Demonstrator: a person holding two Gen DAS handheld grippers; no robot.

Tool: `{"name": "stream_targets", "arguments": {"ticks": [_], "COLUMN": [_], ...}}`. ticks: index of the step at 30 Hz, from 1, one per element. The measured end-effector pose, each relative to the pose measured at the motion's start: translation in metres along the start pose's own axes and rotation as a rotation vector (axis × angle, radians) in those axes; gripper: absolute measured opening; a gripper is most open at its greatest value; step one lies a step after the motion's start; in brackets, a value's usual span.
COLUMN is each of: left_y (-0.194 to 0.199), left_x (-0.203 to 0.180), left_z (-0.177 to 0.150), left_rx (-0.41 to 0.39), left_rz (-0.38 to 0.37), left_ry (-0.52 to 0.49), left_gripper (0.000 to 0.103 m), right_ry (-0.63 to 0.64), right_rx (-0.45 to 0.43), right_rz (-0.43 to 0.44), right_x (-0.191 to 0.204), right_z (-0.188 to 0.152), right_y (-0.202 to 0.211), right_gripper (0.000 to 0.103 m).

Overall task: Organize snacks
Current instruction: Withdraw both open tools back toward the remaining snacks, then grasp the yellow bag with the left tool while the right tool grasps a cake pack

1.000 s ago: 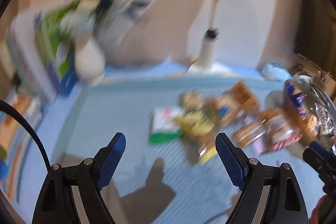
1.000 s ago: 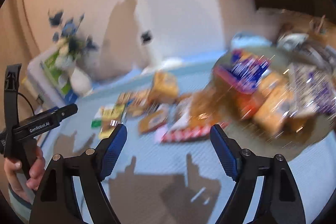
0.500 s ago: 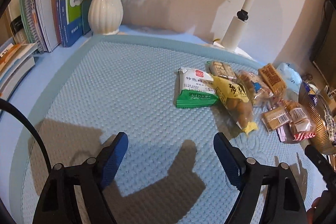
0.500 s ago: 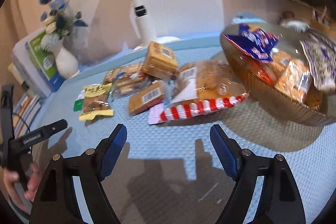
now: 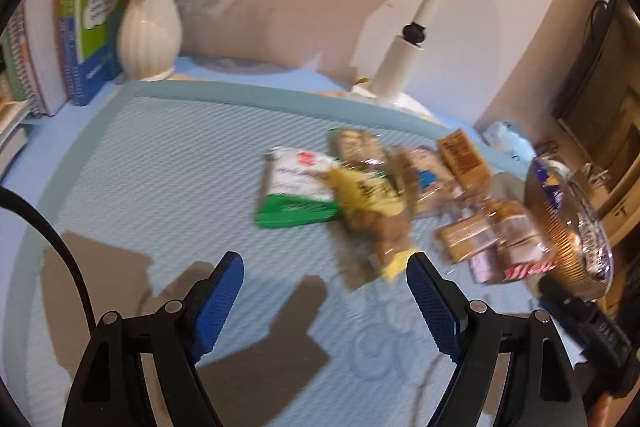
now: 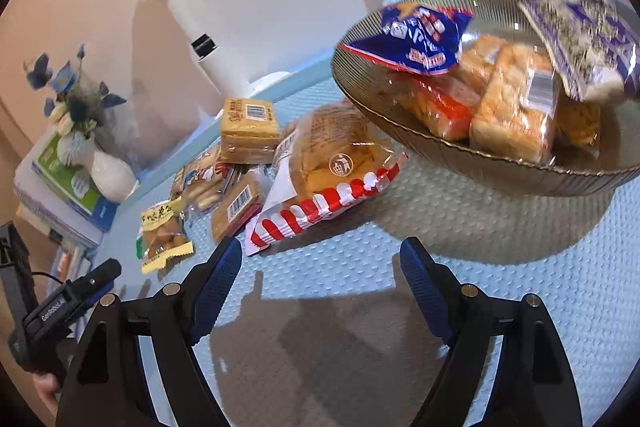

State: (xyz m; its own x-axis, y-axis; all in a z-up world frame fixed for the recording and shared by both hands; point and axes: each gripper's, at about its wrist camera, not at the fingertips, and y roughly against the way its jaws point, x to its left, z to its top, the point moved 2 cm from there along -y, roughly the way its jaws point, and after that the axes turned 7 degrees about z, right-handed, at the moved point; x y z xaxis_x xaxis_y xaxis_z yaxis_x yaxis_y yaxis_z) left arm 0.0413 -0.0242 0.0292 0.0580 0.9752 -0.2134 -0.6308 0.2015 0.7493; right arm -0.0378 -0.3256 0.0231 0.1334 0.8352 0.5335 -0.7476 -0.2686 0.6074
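Several snack packets lie in a loose pile on the blue mat point(image 5: 168, 163). A green and white packet point(image 5: 294, 189) and a yellow nut packet point(image 5: 370, 203) lie ahead of my left gripper point(image 5: 324, 291), which is open and empty. In the right wrist view a red-striped bread bag point(image 6: 328, 179) lies just ahead of my right gripper point(image 6: 320, 279), also open and empty. A ribbed glass bowl point(image 6: 500, 171) at the right holds a blue packet point(image 6: 416, 39), bread packs point(image 6: 512, 99) and a purple packet point(image 6: 588, 43).
A white vase with flowers point(image 5: 148, 27) and upright books point(image 5: 80, 23) stand at the back left. A white lamp post point(image 5: 404, 59) rises at the back. The other gripper's body point(image 6: 60, 311) shows at the lower left of the right wrist view.
Both grippers have moved closer to the snack pile; the right one has swung toward the bread bag and bowl. Both stay open. No snack has moved.
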Motion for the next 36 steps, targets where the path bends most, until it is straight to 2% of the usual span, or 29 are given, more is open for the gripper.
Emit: {"name": "stream_targets", "arguments": {"ticks": [4,6,9,13,20,22,24,25,29,36], "left_y": [-0.012,-0.024,-0.041,-0.056,-0.064,-0.066,-0.066,-0.066,-0.066,-0.062], "left_x": [-0.02,-0.03,-0.039,-0.043,-0.048,-0.05,-0.051,-0.052,-0.055,-0.049], "left_z": [0.013,0.018,0.02,0.018,0.016,0.015,0.014,0.013,0.011,0.01], "left_rx": [0.013,0.044,0.081,0.1,0.068,0.066,0.065,0.064,0.059,0.056], "left_rz": [0.003,-0.005,-0.008,0.001,-0.006,0.003,0.012,0.007,-0.006,-0.043], "left_ry": [-0.029,-0.034,-0.028,-0.021,-0.043,-0.054,-0.066,-0.073,-0.089,-0.074], "left_gripper": [0.082,0.082,0.07,0.068,0.068,0.068,0.066,0.06,0.037,0.031], "right_ry": [0.025,0.093,0.23,0.33,0.309,0.296,0.286,0.281,0.271,0.242], "right_rx": [0.038,0.039,0.004,-0.019,0.044,0.073,0.108,0.121,0.175,0.242], "right_rz": [0.037,0.034,0.026,0.047,0.06,0.045,-0.015,-0.04,-0.045,-0.037], "right_x": [0.018,0.037,0.067,0.09,0.097,0.095,0.094,0.093,0.089,0.085], "right_z": [-0.001,0.0,0.007,0.036,0.094,0.103,0.109,0.111,0.112,0.113], "right_y": [-0.005,-0.005,0.0,-0.007,-0.056,-0.073,-0.092,-0.101,-0.128,-0.153], "right_gripper": [0.081,0.081,0.081,0.081,0.081,0.081,0.081,0.081,0.081,0.08]}}
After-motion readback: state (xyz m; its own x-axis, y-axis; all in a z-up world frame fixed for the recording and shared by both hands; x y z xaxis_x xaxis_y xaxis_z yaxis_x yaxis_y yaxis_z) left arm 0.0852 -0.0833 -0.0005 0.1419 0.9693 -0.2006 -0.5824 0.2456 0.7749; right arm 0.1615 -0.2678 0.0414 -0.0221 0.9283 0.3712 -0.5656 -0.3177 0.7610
